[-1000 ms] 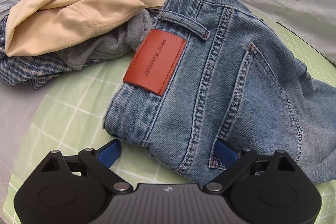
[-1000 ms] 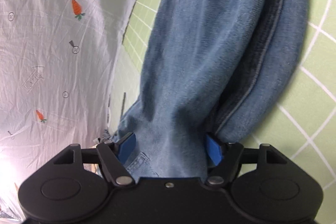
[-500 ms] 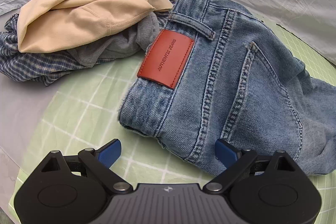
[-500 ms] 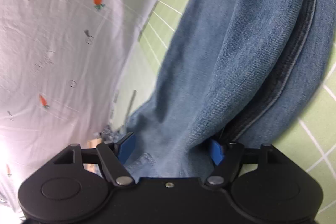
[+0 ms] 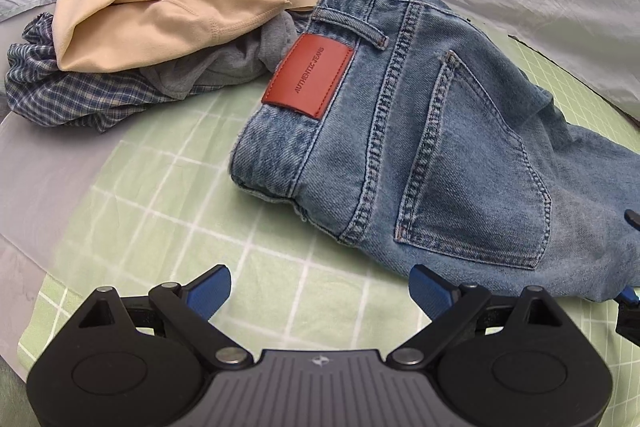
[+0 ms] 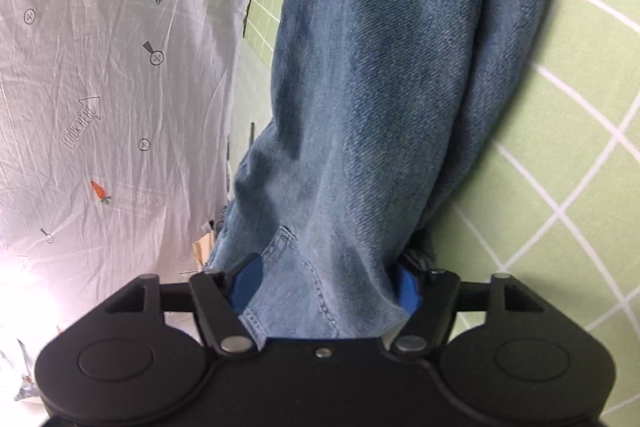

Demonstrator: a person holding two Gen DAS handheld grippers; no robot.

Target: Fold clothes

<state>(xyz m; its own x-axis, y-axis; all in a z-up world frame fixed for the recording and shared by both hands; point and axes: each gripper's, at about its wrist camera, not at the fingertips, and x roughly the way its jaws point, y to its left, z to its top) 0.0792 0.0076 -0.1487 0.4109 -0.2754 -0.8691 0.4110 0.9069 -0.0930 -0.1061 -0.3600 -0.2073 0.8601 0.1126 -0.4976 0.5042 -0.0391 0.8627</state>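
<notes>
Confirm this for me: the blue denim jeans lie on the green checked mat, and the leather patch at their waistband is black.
Wrong on one point: the leather patch is red, not black, as the left wrist view shows. The rest stands: the blue denim jeans lie on the green checked mat, with the patch at their waistband.

Left gripper (image 5: 320,287) fingers spread, empty; right gripper (image 6: 326,285) fingers clamping denim.
</notes>
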